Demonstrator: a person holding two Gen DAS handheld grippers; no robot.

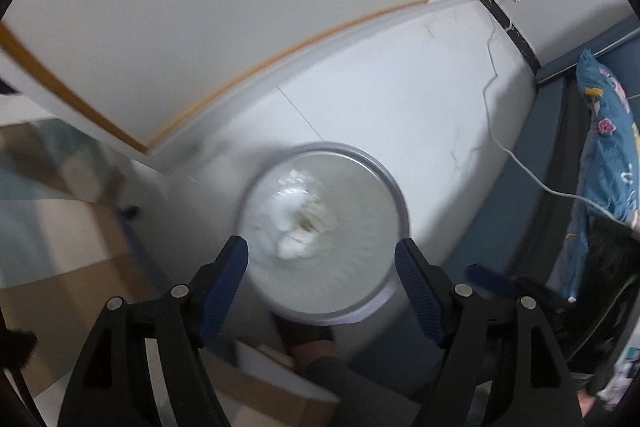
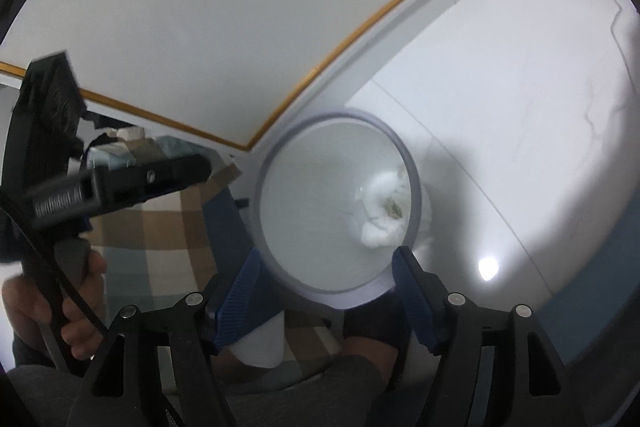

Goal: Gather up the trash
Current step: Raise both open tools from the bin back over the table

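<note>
A round bin with a grey rim [image 1: 332, 146] and a white liner stands on the white tiled floor. Crumpled white tissue trash [image 1: 300, 223] with a brownish stain lies at its bottom. My left gripper [image 1: 320, 245] hangs open over the bin, pointing steeply down, with nothing between its blue pads. In the right wrist view the bin's rim [image 2: 340, 117] and the trash [image 2: 386, 211] show again. My right gripper [image 2: 327, 254] is open above the bin's near edge and holds nothing. A hand [image 2: 80, 291] grips the black body of the left tool [image 2: 112, 187] at the left.
A white wall with wooden trim [image 1: 280, 55] runs close behind the bin. A white cable [image 1: 520, 163] crosses the floor on the right, beside blue floral fabric [image 1: 608, 147]. A plaid cloth [image 2: 160, 227] lies on the left. A foot in a dark sock [image 1: 308, 343] stands at the bin's near side.
</note>
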